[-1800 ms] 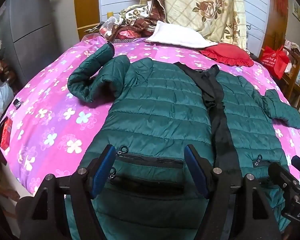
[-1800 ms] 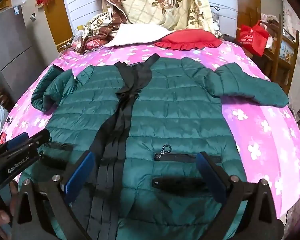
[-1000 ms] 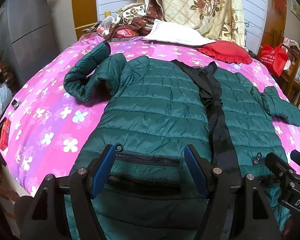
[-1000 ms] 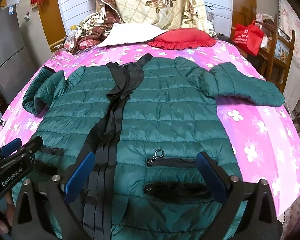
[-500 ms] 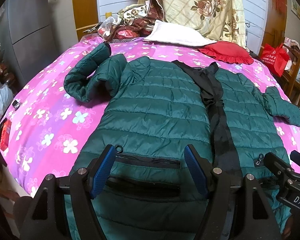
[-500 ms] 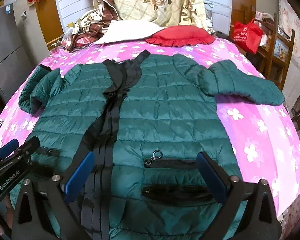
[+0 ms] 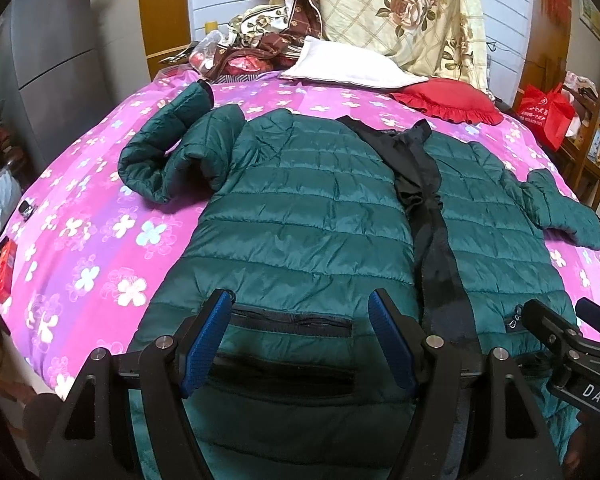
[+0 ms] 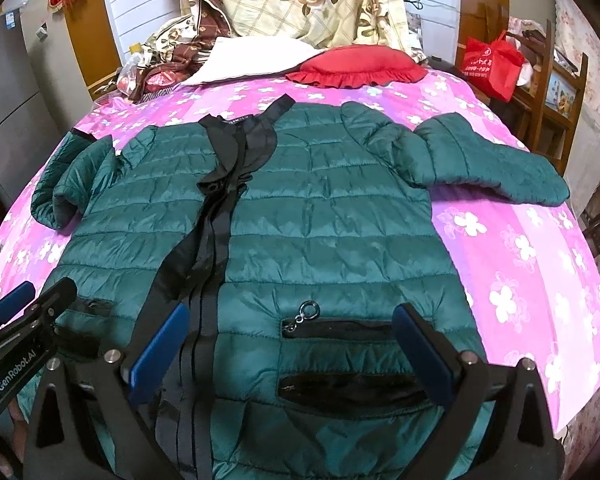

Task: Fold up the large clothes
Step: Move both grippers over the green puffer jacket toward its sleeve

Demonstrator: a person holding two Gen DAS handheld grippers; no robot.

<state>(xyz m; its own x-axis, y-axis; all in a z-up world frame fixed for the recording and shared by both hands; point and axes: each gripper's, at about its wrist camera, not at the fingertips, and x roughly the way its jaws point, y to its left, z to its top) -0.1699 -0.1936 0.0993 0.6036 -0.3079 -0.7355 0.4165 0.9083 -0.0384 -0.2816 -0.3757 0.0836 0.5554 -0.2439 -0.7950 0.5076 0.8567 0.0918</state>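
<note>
A dark green quilted jacket [image 7: 308, 216] lies front up on a pink flowered bedspread [image 7: 88, 240], with a black zip band [image 7: 432, 216] down its middle. Its left sleeve [image 7: 160, 152] is bent back on itself; its right sleeve [image 8: 488, 160] stretches out to the side. My left gripper [image 7: 302, 312] is open and empty above the left pocket near the hem. My right gripper [image 8: 292, 328] is open and empty above the right pocket [image 8: 340, 326] of the jacket [image 8: 332, 220]. Each gripper shows at the edge of the other's view.
A white pillow [image 7: 348, 68], a red frilled cushion [image 7: 448, 100] and a flowered quilt [image 7: 400, 12] are piled at the head of the bed. A grey cabinet [image 7: 48, 60] stands on the left. A red bag [image 8: 492, 64] and wooden shelves [image 8: 556, 80] are on the right.
Both grippers stay open over the jacket's hem and have shifted only slightly. The jacket lies as before.
</note>
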